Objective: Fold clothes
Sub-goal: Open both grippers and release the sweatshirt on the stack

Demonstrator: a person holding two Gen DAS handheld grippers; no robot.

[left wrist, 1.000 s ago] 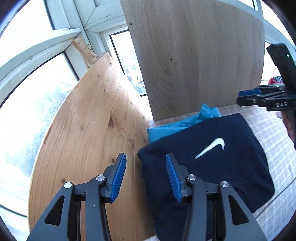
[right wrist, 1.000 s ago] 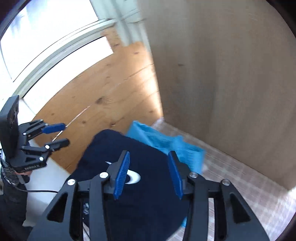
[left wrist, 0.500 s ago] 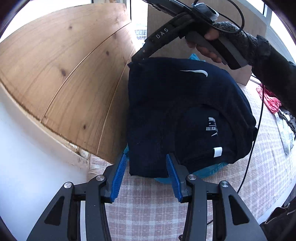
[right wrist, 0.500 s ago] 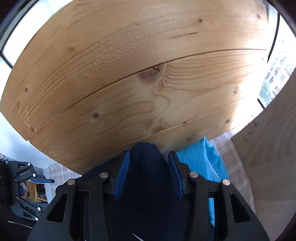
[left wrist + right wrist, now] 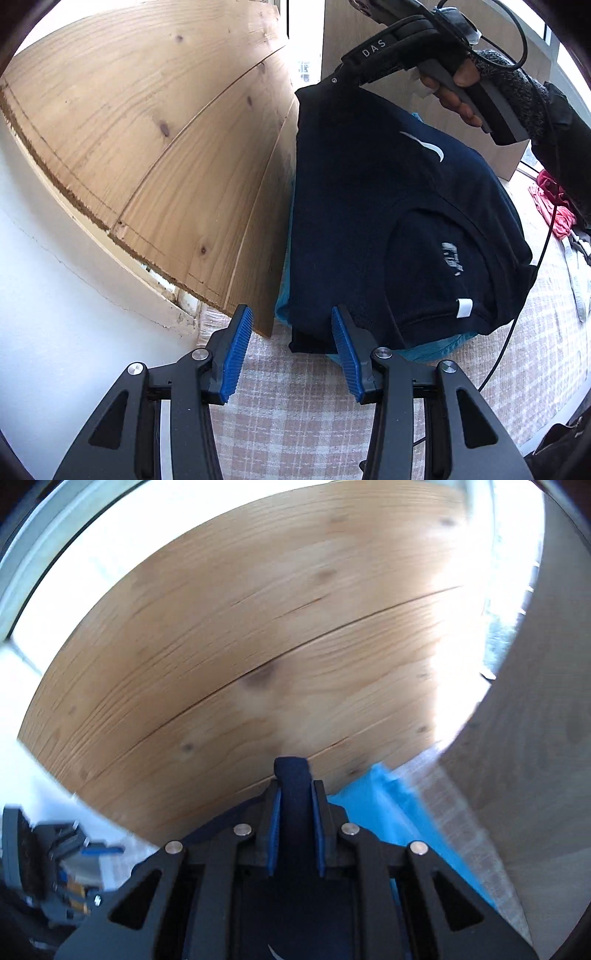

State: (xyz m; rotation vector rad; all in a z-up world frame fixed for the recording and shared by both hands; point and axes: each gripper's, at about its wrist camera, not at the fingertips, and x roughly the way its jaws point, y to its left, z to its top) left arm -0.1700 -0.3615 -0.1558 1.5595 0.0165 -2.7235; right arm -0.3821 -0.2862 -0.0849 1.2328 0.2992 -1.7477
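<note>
One navy shirt (image 5: 369, 221) lies on one blue garment (image 5: 436, 349). Right tongs (image 5: 295, 834) are closing, pinching the shirt's far corner. Left tongs (image 5: 291, 354) gape half-wide, holding nothing.

Both wrist views look steeply down, close, sharing the navy shirt (image 5: 369, 221) and pine board (image 5: 258, 646)
</note>
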